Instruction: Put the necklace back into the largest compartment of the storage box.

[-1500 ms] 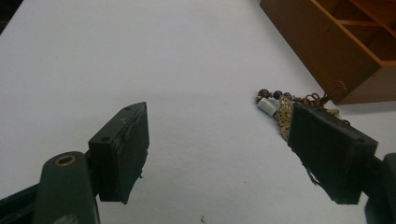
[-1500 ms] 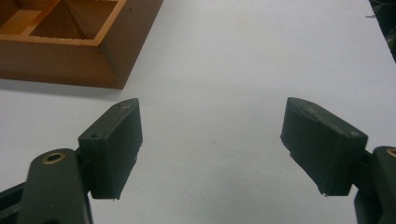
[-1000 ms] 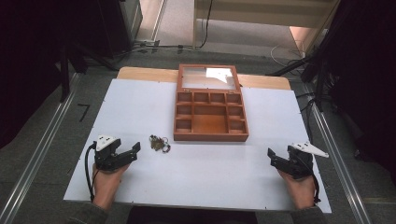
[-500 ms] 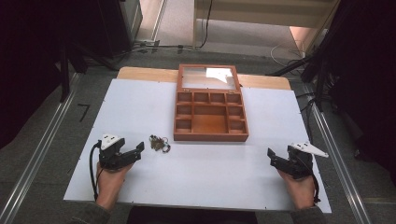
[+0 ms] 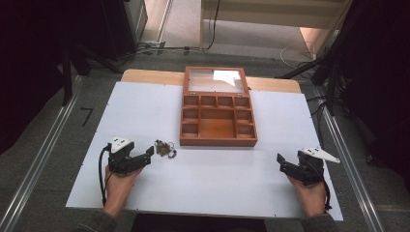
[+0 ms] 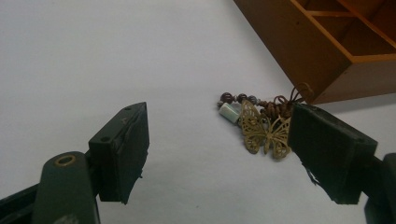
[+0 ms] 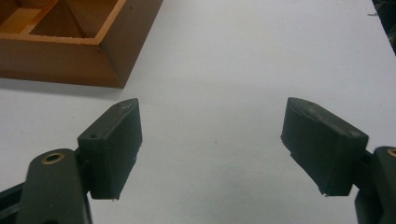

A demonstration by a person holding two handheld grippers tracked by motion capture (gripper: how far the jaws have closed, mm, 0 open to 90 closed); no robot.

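Note:
A small jewellery piece (image 5: 165, 149) lies on the white table just left of the wooden box's front corner. Close up, the piece (image 6: 261, 126) has a brass butterfly charm, a pale bead and dark beads on a brown cord. My left gripper (image 5: 147, 153) rests on the table just left of it, open, its jaws (image 6: 224, 154) wide apart with the charm just ahead near the right jaw. My right gripper (image 5: 282, 163) sits at the front right of the table, open, with bare table between its jaws (image 7: 210, 144).
A brown wooden box (image 5: 217, 116) with several empty compartments and an open glass lid (image 5: 215, 79) lies at the table's middle back. The box's corner (image 6: 327, 70) stands just beyond the jewellery. The white table top (image 5: 145, 111) ends near my hands at the front.
My left gripper has slid right along the table toward the jewellery piece. The right gripper has stayed still.

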